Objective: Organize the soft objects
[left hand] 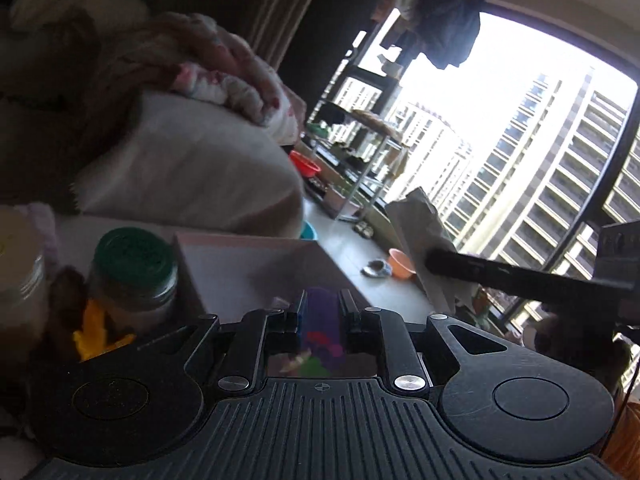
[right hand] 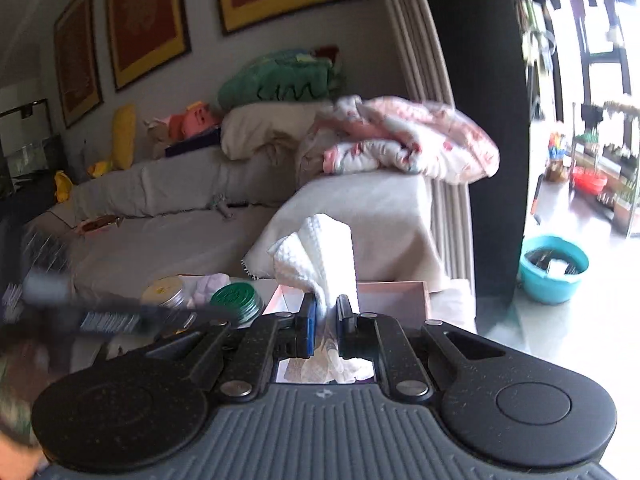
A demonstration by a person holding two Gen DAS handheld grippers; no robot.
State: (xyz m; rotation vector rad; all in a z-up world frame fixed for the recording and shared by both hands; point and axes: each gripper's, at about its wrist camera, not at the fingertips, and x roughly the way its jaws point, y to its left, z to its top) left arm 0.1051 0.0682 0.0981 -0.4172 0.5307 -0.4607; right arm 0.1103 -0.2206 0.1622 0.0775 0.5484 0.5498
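Note:
My left gripper is shut on a purple soft object with red and green patches, held above a pale pink box. My right gripper is shut on a white waffle-weave cloth that stands up between the fingers, in front of the same pink box. The right gripper's finger also shows in the left wrist view, pinching the cloth at the right.
Two jars stand left of the box, one with a green lid and one with a pale lid. A covered sofa carries a pink patterned blanket and plush toys. A blue basin sits on the floor.

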